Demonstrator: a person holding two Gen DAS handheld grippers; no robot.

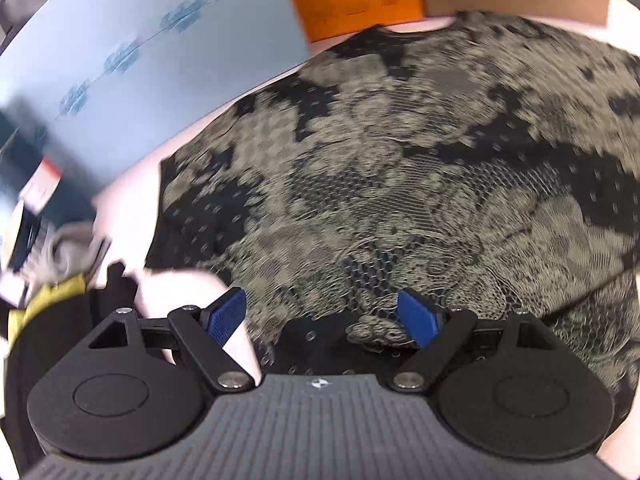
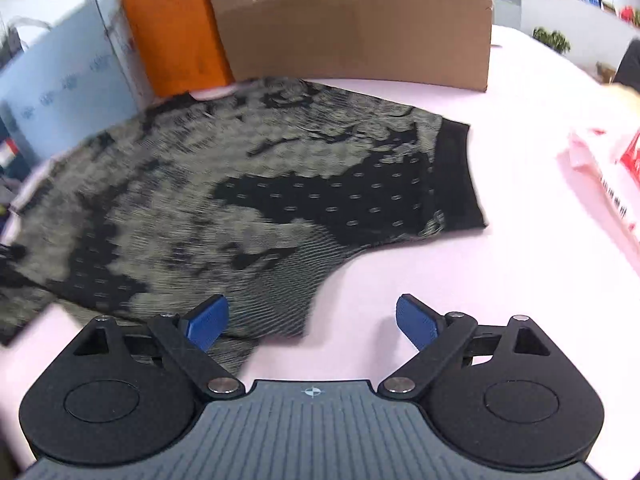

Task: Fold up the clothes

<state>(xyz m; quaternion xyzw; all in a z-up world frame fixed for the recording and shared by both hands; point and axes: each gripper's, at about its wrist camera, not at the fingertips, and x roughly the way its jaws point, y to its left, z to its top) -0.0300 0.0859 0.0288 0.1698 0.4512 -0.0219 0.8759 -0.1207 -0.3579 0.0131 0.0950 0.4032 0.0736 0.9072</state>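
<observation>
- The top [image 1: 400,168] is lying spread flat on the pink surface [image 2: 520,240], its collar toward 12 o'clock in the left wrist view; motion blur is smearing its lace-like print in both views.
- The left hand-held gripper [image 1: 322,316] is hanging over the top's near edge with its jaws spread wide, nothing pinched between the blue pads [image 1: 226,314]; its own body is hiding the cloth directly beneath.
- The right hand-held gripper [image 2: 312,318] is also standing spread and gripping nothing, its left pad over the cloth and its right pad over bare surface.
- In the right wrist view, a sleeve with a black cuff [image 2: 456,172] is reaching toward 2 o'clock.
- An orange box [image 2: 176,28] and a cardboard box [image 2: 352,20] are standing at 12 o'clock behind the top, both cut off by the frame.
- A blue panel [image 1: 140,52] is running along 10 o'clock; its print is too blurred to read.
- At 3 o'clock a red-and-white bag [image 2: 624,176] is lying partly out of frame.
</observation>
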